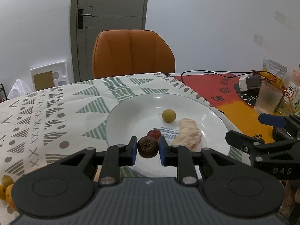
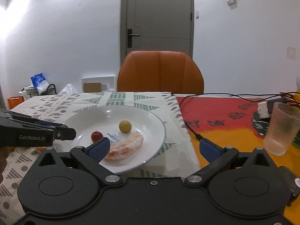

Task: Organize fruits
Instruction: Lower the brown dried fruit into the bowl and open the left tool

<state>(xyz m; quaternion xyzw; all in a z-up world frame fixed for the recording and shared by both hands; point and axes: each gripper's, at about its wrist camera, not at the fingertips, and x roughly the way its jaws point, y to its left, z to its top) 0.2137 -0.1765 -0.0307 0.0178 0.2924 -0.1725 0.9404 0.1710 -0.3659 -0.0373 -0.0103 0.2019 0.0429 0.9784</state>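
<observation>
Left gripper (image 1: 147, 151) is clamped on a dark wrinkled fruit (image 1: 147, 147), low centre of its view, above the white plate's (image 1: 120, 123) near rim. Right gripper (image 2: 154, 150) gapes wide, empty, with the peeled citrus segment (image 2: 125, 147), red fruit (image 2: 96, 135) and yellow-green fruit (image 2: 125, 126) lying on the plate.

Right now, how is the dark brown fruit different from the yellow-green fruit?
The dark brown fruit is wrinkled and clamped in the left gripper, above the white plate's near edge. The yellow-green fruit is smooth, paler and lies free on the plate, farther from the camera. Both are small and roundish.
</observation>
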